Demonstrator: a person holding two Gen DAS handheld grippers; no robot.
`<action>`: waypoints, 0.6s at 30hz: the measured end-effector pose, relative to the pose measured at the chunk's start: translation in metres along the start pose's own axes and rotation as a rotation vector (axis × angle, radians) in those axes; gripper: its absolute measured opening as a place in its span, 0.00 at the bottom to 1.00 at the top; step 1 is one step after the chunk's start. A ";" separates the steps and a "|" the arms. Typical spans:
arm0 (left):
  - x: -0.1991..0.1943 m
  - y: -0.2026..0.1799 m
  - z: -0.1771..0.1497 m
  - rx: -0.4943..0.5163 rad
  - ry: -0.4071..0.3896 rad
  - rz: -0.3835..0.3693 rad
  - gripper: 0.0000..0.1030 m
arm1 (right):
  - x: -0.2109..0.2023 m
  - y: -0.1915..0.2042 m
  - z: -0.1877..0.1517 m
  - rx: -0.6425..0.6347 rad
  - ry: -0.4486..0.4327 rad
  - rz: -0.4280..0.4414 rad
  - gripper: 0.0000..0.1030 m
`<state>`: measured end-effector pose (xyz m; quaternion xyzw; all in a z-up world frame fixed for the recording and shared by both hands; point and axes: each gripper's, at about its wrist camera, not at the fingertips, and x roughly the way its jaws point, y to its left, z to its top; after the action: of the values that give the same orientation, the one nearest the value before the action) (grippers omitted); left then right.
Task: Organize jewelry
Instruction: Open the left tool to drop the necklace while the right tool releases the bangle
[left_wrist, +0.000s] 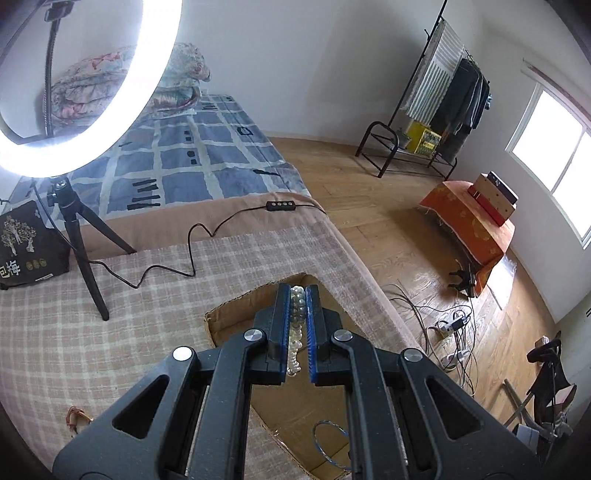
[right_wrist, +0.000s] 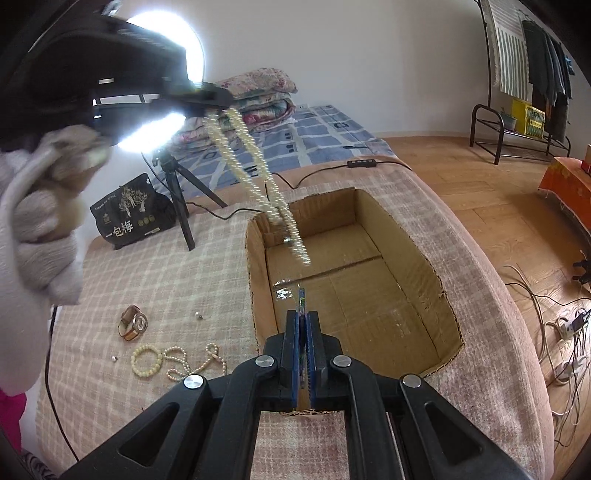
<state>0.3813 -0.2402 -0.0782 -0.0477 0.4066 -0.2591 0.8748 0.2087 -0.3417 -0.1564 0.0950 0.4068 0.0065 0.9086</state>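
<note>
I see cardboard box (right_wrist: 369, 280) under and ahead of both jaws. My left gripper (left_wrist: 298, 295) clamped on pearl necklace (right_wrist: 258, 177), strand dangling into box. My right gripper (right_wrist: 303, 317) pinching thin blue bangle (right_wrist: 302, 295). Loose bracelets (right_wrist: 147, 360), watch (right_wrist: 132, 322) left of right jaws.

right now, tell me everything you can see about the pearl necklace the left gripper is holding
The pearl necklace is a long strand of small cream-white beads, glossy like pearl. It is pinched in the left gripper, between the blue pads, with some larger clear beads showing there. From the right wrist view it hangs doubled in a loop, motion-blurred, slanting down so its lower end dangles inside the open cardboard box near the far left corner. Whether it touches the box cannot be told.
</note>
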 end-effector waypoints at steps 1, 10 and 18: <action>0.007 -0.001 -0.001 0.007 0.013 0.002 0.05 | 0.001 0.000 0.000 0.001 0.003 -0.001 0.01; 0.018 -0.004 0.000 0.057 0.039 0.012 0.37 | 0.003 0.009 0.001 -0.007 0.000 0.015 0.29; -0.003 0.004 -0.001 0.077 -0.002 0.049 0.61 | -0.003 0.031 0.004 -0.073 -0.038 -0.013 0.80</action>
<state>0.3807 -0.2350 -0.0778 -0.0044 0.3968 -0.2532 0.8823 0.2117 -0.3125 -0.1465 0.0595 0.3897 0.0137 0.9189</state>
